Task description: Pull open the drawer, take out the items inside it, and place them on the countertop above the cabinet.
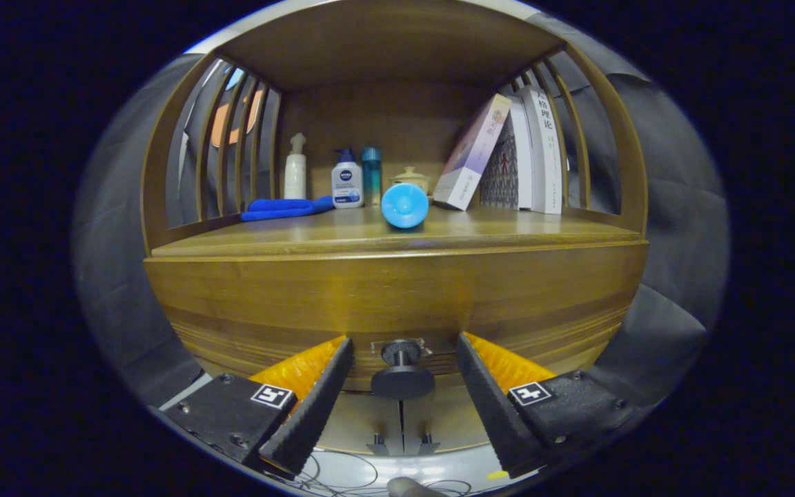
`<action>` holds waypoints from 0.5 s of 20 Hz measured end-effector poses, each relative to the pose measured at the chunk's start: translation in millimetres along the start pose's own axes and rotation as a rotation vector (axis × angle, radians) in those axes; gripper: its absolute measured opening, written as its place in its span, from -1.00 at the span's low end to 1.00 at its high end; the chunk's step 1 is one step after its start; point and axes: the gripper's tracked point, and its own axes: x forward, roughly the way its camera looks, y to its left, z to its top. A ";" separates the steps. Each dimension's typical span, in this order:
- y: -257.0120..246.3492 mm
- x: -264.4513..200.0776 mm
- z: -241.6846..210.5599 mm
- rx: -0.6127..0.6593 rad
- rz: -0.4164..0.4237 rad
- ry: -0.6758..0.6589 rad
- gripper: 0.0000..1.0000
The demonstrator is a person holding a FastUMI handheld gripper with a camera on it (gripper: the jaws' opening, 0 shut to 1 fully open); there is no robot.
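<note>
A wooden cabinet faces me, its drawer front (397, 297) closed below the countertop (397, 238). A round dark knob (402, 376) sticks out from the drawer's lower middle. My gripper (403, 345) is open, its two fingers standing either side of the knob with a clear gap on both sides. Neither finger touches the knob. The drawer's contents are hidden.
On the countertop stand a blue cylinder (404, 205) lying end-on, a folded blue cloth (286, 207), a white pump bottle (295, 176), a lotion bottle (346, 181), a teal bottle (371, 176), a small lidded pot (411, 179) and leaning books (508, 152). Slatted sides and a roof enclose it.
</note>
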 end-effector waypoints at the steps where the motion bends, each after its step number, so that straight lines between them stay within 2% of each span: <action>1: -0.4 -1.1 0.3 -0.002 0.002 0.023 0.99; 3: 2.8 -11.3 0.7 -0.004 0.026 0.070 0.98; 5: 2.4 -28.3 23.1 -0.003 0.033 0.029 0.99; 10: 8.4 -114.0 64.1 -0.059 0.066 -0.054 0.99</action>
